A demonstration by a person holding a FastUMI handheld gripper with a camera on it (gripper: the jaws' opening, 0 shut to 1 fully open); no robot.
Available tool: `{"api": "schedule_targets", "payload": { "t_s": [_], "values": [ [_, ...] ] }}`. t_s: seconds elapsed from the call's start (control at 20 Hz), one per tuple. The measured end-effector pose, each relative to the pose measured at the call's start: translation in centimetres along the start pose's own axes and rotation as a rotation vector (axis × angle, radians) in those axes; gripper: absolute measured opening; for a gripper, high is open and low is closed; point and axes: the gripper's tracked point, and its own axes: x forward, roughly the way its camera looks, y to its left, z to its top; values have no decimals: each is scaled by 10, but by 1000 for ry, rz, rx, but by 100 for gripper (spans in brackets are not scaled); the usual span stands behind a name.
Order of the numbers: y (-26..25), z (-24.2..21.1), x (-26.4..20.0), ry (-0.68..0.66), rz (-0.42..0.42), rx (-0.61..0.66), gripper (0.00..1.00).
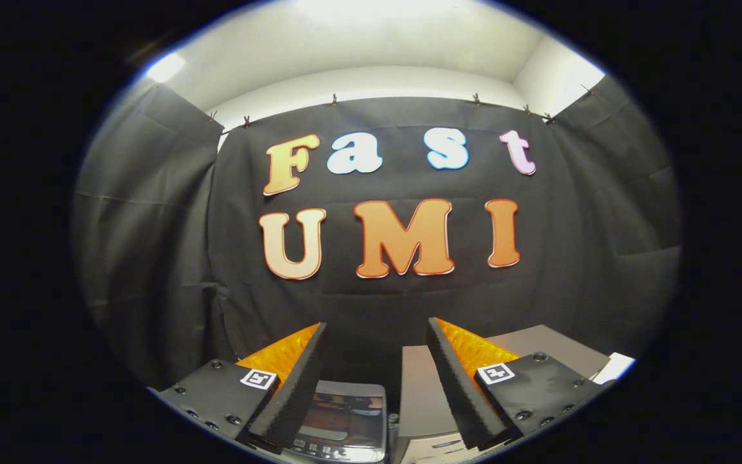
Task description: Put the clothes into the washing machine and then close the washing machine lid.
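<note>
The gripper (pixel 377 380) hangs with its two fingers spread apart, nothing between them. Below and between them sits one washing machine (pixel 344 419), its lid down. One grey cabinet (pixel 422 393) stands just beside it, by the black cloth wall (pixel 384 303).

the gripper (pixel 377 380) fingers stand apart with open air between them. below, the washing machine (pixel 345 419) lid lies shut; a grey box (pixel 419 399) stands beside it.

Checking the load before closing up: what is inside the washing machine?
The washing machine lies below the open, empty fingers. Its glossy lid window shows only blurred orange-brown shapes; whether they are clothes or reflections, I cannot tell.
</note>
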Motion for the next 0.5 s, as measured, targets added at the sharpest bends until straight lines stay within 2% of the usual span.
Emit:
{"api": "schedule_targets", "payload": {
  "t_s": [0.3,0.5],
  "values": [
    [-17,40,-74,-44,-65,17,97],
    [-17,47,-114,-34,-98,20,97]
  ]
}}
